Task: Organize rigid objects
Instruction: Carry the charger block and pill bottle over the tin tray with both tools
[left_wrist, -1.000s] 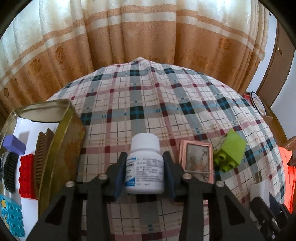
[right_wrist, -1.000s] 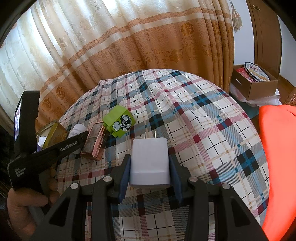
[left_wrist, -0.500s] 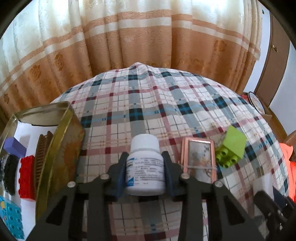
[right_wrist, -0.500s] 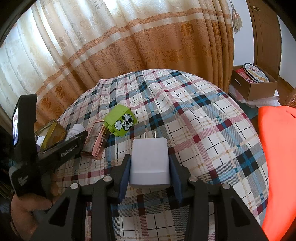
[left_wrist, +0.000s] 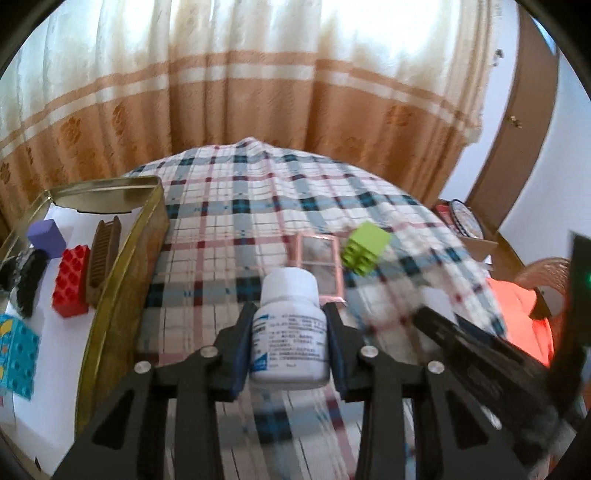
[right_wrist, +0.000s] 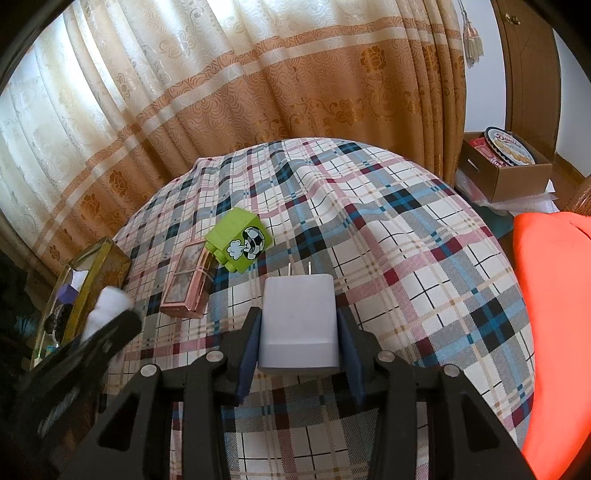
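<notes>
My left gripper (left_wrist: 290, 334) is shut on a white pill bottle (left_wrist: 289, 332) and holds it raised above the plaid cloth, right of the gold tin (left_wrist: 122, 273). My right gripper (right_wrist: 299, 341) is shut on a white charger plug (right_wrist: 298, 325), prongs pointing away. A green toy block (right_wrist: 240, 245) and a pink framed case (right_wrist: 188, 282) lie on the cloth ahead; both show in the left wrist view, block (left_wrist: 365, 249), case (left_wrist: 317, 258). The left gripper and bottle (right_wrist: 109, 308) show at the left of the right wrist view.
The tin holds a red brick (left_wrist: 72, 282), a purple block (left_wrist: 46, 236), a brown comb (left_wrist: 103, 254), a black brush (left_wrist: 27, 284) and a blue block (left_wrist: 16, 354). A cardboard box (right_wrist: 506, 166) stands on the floor at right. An orange cushion (right_wrist: 554, 314) lies right.
My left gripper has lifted the bottle and swung up and left, toward the tin; its view is blurred. My right gripper with the plug has stayed still.
</notes>
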